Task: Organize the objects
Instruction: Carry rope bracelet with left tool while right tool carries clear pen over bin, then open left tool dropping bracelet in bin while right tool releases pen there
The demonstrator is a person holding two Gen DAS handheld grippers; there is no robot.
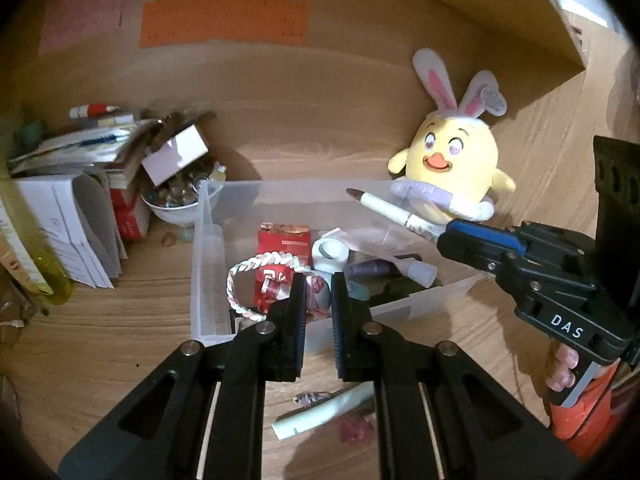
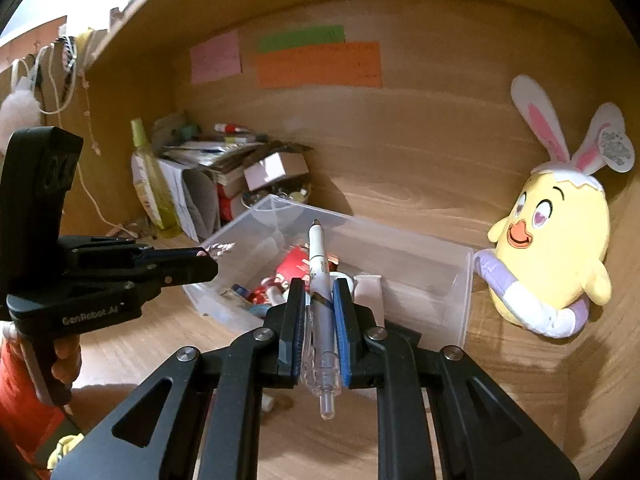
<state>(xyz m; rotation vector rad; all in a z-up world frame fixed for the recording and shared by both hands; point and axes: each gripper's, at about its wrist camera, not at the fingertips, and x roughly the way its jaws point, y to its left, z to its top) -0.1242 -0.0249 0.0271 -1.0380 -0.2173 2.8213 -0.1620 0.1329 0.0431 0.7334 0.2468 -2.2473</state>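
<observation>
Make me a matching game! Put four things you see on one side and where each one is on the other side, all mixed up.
Things:
1. pen
2. plush chick
3. red packet
4. orange note

Places:
A. stuck on the back wall
B. inside the clear box
C. between the right gripper fingers
D. beside the box, leaning on the wall

Pairs: 1-C, 2-D, 3-B, 4-A
</observation>
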